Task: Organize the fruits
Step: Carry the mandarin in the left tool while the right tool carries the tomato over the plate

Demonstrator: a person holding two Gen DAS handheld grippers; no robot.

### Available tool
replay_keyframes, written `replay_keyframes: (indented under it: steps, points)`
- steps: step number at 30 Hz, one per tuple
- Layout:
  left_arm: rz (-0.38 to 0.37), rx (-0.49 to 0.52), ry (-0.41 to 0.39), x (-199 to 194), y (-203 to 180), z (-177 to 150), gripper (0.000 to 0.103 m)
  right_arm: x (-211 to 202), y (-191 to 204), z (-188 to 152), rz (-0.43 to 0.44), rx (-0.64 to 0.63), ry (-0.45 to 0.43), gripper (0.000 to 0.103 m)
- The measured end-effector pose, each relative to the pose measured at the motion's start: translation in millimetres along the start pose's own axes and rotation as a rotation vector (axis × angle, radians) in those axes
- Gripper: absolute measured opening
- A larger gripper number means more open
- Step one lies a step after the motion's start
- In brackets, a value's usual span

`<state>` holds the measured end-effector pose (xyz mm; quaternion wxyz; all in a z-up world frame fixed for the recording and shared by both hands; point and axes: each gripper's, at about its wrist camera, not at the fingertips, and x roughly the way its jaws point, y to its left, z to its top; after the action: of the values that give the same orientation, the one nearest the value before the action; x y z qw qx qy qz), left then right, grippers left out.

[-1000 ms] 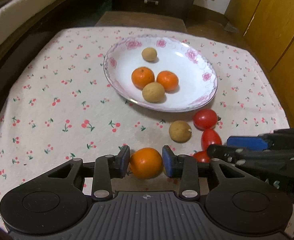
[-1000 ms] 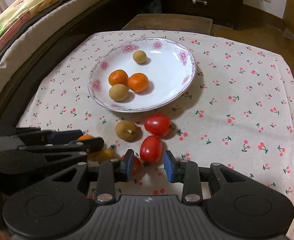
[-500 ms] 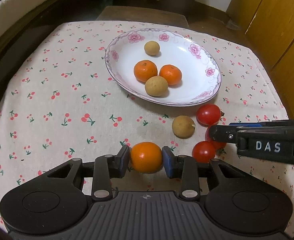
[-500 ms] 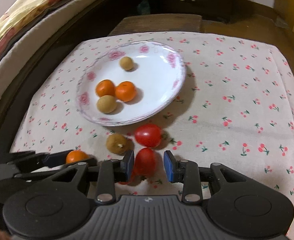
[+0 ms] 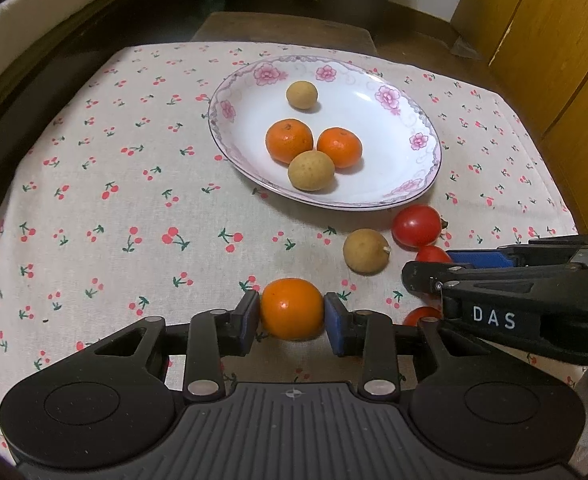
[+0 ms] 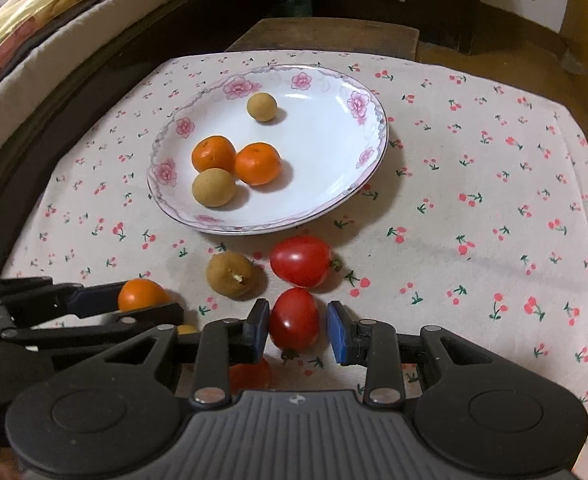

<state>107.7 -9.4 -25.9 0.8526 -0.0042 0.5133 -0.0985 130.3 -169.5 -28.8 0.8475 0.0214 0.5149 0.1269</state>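
Since a second ago, both grippers' jaws have just been closing. Left gripper has its blue pads pressed on the small round orange mandarin, squarely between its fingers. Right gripper is narrowed around the oval red cherry tomato: the left pad touches it, the right pad stands just clear. Ahead of both sits the white floral-rimmed plate on the cherry-print cloth.

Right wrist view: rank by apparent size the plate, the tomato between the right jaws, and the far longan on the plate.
1. plate, by far the largest.
2. tomato between the jaws; it is closest to the camera, so it looks bigger than it is.
3. far longan, smallest.
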Motion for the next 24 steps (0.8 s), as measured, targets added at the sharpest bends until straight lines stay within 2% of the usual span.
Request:
replay_keyframes:
  steps: [10,13,19,24]
  points:
    - [0.006,-0.012,0.000,-1.0,1.1,1.0,0.042,-4.9,0.7,-5.6,-0.033,-0.047,0.002,0.029]
    - [0.011,-0.018,-0.001,0.0,0.7,1.4,0.047,-5.2,-2.4,-5.7,-0.029,-0.037,0.007,0.029]
    - [0.022,-0.014,-0.010,4.3,0.1,4.1,0.048,-1.4,-1.0,-3.8,-0.031,-0.042,0.004,0.029]
    - [0.020,-0.009,-0.011,5.1,0.1,5.6,0.042,-0.6,-0.5,-3.6,-0.029,-0.055,0.002,0.029]
